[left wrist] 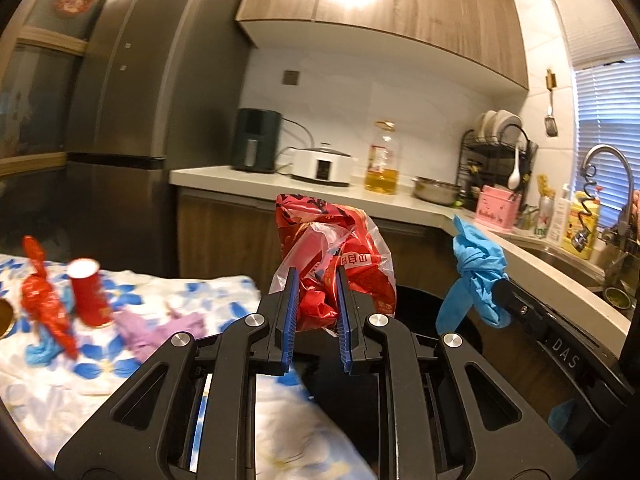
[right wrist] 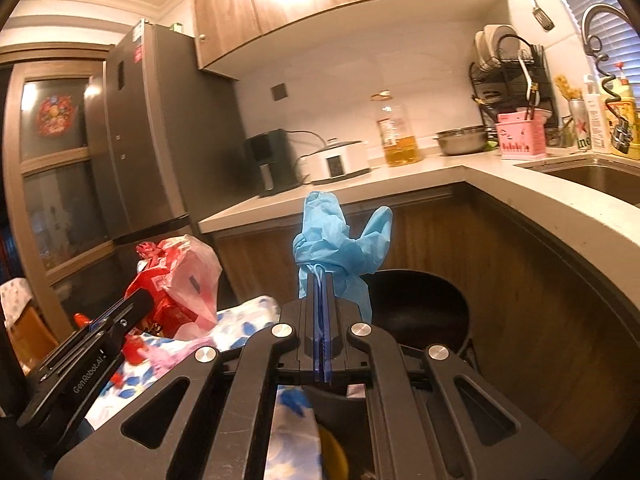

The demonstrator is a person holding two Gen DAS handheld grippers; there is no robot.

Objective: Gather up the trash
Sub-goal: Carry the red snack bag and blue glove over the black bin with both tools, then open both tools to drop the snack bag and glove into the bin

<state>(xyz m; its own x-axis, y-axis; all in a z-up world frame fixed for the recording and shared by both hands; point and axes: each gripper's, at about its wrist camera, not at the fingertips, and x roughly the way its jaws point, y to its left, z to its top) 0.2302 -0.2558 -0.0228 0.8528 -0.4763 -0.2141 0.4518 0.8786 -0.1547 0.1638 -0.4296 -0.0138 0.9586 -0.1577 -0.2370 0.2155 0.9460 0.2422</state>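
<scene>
A kitchen: a pale counter (left wrist: 256, 178) runs along the far wall under wooden cabinets, with a grey fridge (left wrist: 132, 92) at far left and a sink (right wrist: 592, 176) at far right. Near left lies a table under a blue-flowered cloth (left wrist: 132, 344).

The cloth and the things on it are blurred: a red cup (left wrist: 90, 292), a red wrapper (left wrist: 44, 300) and a purple scrap (left wrist: 160, 328) can be told, little more. A black bin (right wrist: 420, 304) stands near the counter's curve, its front cut off behind the grippers; what is inside cannot be made out.

The left gripper (left wrist: 316, 300) is clamped on a bag (left wrist: 332, 256), crumpled red packaging with white lettering inside thin clear plastic, held up above the table's right edge. The right gripper (right wrist: 321, 284) has its jaws pressed together on a glove (right wrist: 332, 240), pale blue and bunched, its fingers sticking up, held over the near rim of the bin. The two are near each other, not touching.
</scene>
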